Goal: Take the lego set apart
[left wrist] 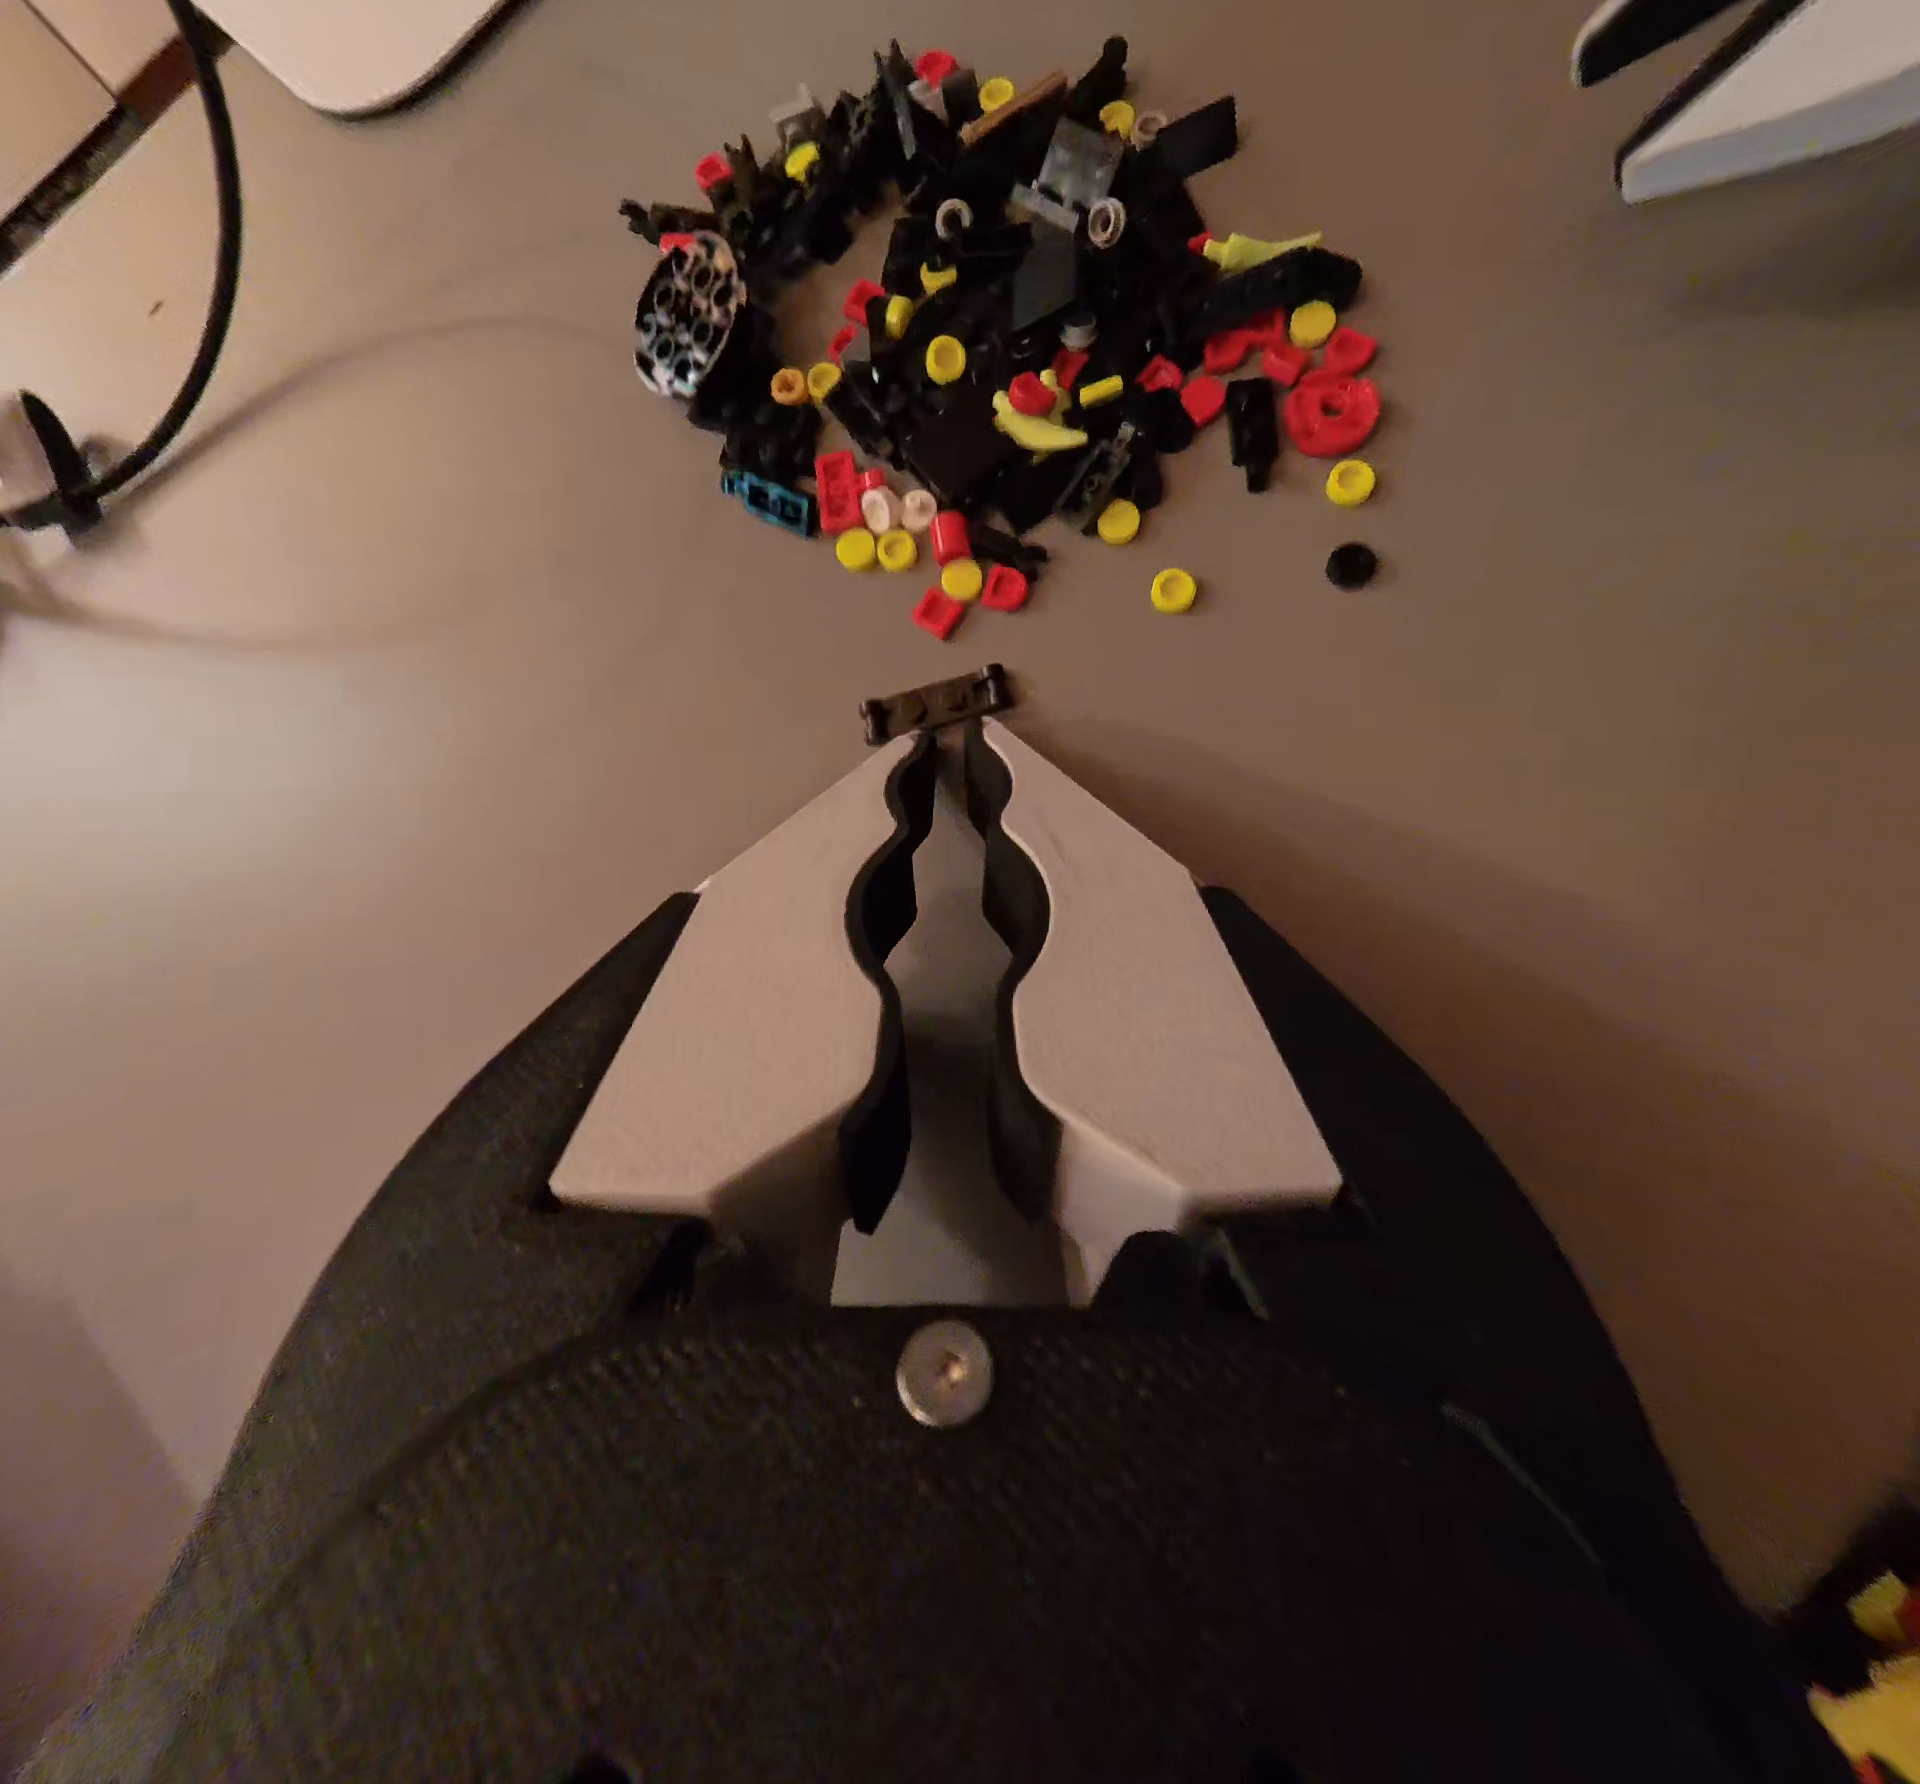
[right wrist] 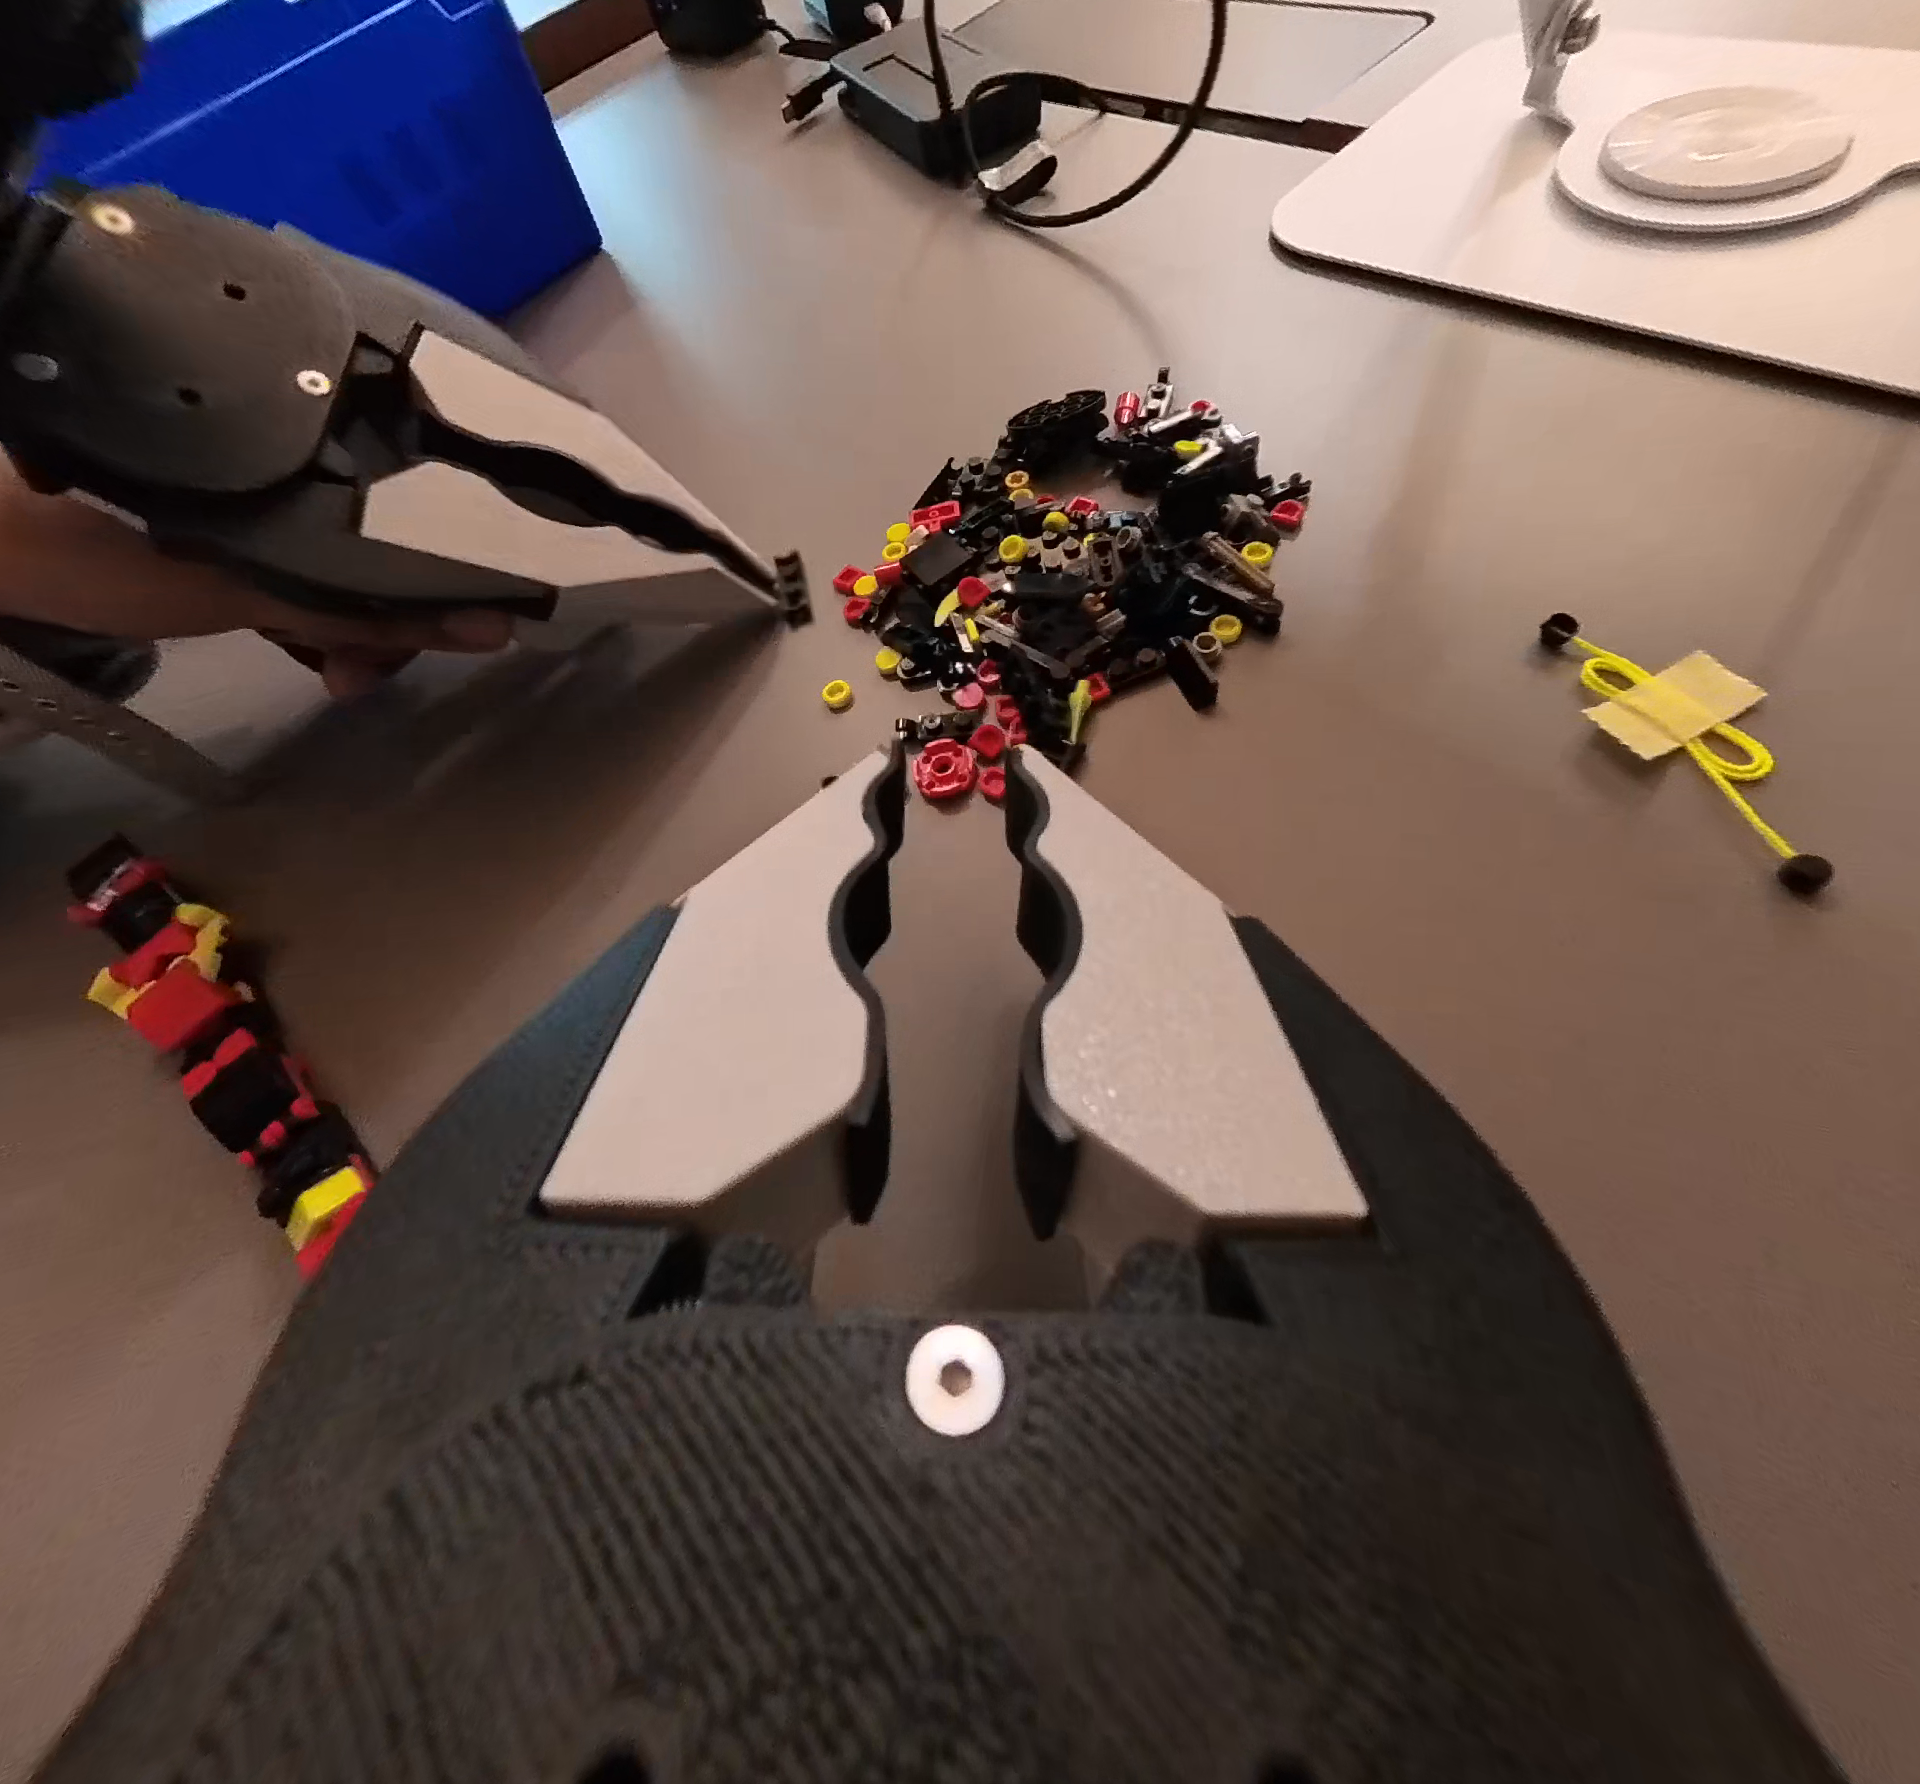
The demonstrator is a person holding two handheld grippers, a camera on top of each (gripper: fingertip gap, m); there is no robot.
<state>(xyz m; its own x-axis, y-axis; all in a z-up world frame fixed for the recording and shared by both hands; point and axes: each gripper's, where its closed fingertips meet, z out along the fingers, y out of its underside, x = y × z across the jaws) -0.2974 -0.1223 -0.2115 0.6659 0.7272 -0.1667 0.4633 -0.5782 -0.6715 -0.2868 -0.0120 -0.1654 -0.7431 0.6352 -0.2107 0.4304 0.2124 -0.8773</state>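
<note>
Left wrist view puts the left gripper (left wrist: 948,732) low over the matte grey-brown tabletop (left wrist: 416,799), its grey wedge fingers pinched together on a small flat black lego plate with clips at both ends (left wrist: 932,698). The plate sticks out crosswise beyond the tips, held only by its near edge, just short of the heap of loose black, red and yellow lego bricks and studs (left wrist: 997,311).

From the right wrist view, the right gripper (right wrist: 953,758) hangs with its jaws parted and nothing between them, tips hovering at the near edge of that same heap, right over a round red stud plate (right wrist: 943,770). The part of the lego set not yet broken down, a black, red and yellow strip of joined bricks (right wrist: 208,1038), lies on the table well off to the right gripper's left side.

To my eye the risk is that thin grip: so little of the plate is caught that a twist or a bump on the table could flick it out and send it skidding away from the heap. If the left gripper lets go too high, the plate may bounce and scatter the light round studs. The right gripper, sitting so close to the pile, could nudge pieces outward when it swings toward the remaining strip.
</note>
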